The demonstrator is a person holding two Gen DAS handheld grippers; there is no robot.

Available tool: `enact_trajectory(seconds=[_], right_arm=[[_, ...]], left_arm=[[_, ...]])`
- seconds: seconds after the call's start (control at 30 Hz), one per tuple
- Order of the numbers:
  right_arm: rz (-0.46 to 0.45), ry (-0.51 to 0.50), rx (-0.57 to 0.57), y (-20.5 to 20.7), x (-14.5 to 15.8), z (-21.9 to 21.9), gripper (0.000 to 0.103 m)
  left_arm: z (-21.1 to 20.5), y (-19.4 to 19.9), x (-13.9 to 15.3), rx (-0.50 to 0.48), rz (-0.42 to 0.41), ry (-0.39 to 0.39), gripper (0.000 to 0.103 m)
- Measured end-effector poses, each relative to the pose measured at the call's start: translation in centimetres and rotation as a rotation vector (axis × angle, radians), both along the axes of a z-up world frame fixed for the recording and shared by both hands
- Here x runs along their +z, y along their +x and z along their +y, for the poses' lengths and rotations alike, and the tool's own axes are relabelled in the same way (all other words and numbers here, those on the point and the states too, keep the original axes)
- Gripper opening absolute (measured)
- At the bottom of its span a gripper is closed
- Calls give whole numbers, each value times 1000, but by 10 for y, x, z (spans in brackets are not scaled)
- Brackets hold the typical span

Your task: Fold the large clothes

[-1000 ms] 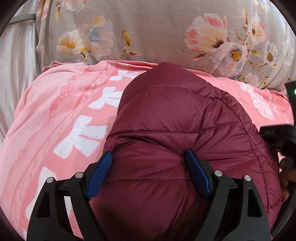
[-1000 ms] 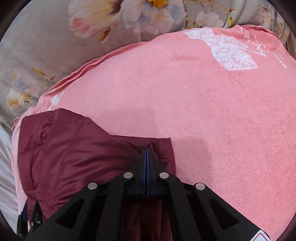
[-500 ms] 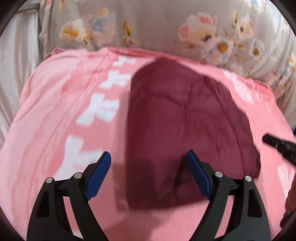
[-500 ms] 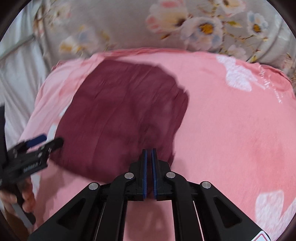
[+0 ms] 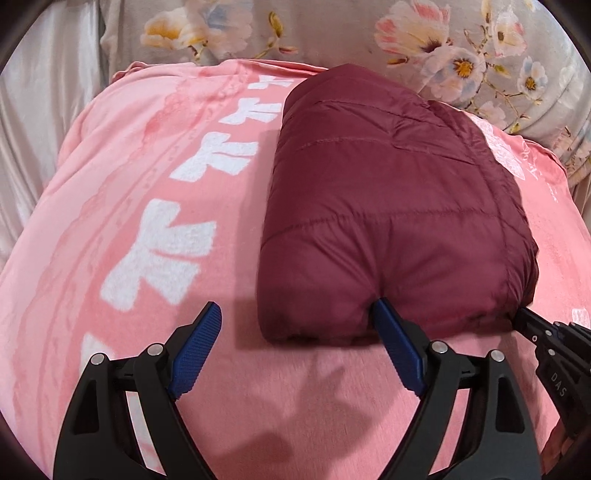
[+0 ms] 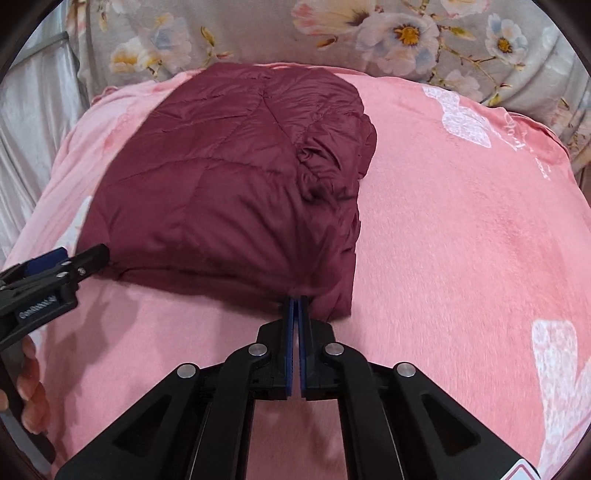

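Looking down through both wrist cameras, I see the folded jacket (image 5: pixel 391 206) lying on the pink blanket (image 5: pixel 147 206), toward the blanket's far end, near the flowered cover (image 5: pixel 369 33) that runs along the far edge. The jacket is dark red and quilted, folded into a thick block, and rests flat.

My left gripper (image 5: pixel 299 343) has its fingers spread wide. The right-hand blue pad (image 5: pixel 397 350) touches the near edge of the jacket; the left-hand pad stands over bare blanket, apart from the jacket. The jacket's near left corner lies between the two pads, but they do not press on it.

My right gripper (image 6: pixel 296 306) has its fingers pressed together at the near right corner of the jacket. The tips meet the hem there; I cannot tell whether any cloth is caught between them.

Each gripper shows in the other's view: the right one enters the left camera at the right edge, its tip at the jacket's corner, and the left one enters the right camera at the left edge, with the hand (image 6: pixel 31 387) that holds it partly in view below it.

White printed shapes (image 5: pixel 162 258) mark the blanket left of the jacket. Pale shiny cloth (image 5: pixel 33 110) hangs at the far left. Nothing stands between either gripper and the jacket.
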State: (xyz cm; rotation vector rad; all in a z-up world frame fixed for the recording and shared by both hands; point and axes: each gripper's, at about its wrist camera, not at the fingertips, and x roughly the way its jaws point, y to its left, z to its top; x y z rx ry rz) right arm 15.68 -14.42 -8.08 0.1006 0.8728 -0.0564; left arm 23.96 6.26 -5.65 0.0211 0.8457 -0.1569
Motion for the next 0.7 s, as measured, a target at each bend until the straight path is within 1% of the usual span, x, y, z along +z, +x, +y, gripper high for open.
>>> enact_trajectory(seconds=[0.07,0.17,0.27,0.37,0.43,0.6,0.67,0.7], right_arm=[[-33,22,-1,-18,3,3,6],[-101,-10,1,-44,6,16,7],[-151,-36,-2,-67,4,28,8],[-170,-64,-17,-81,3,27,9],[-170,-49,-24,-89,0,25,9],[-158,-33,-51,-99,-8,21,10],[-165,-32,-65,-102,-9,20,12],[-166,-31,-72,-102,-9,19,14]], left_arm=[[-3,-13,3,-4,-12,3,81],[-12,-33,3,11,-50,38,81],[-18,-53,0,31,-80,41,85],[-23,-68,-5,53,-113,75,85],[-23,-78,-8,55,-130,84,85],[-27,-94,-14,44,-147,83,85],[-29,-100,-12,47,-174,88,85],[-30,-102,-11,49,-184,86,86]])
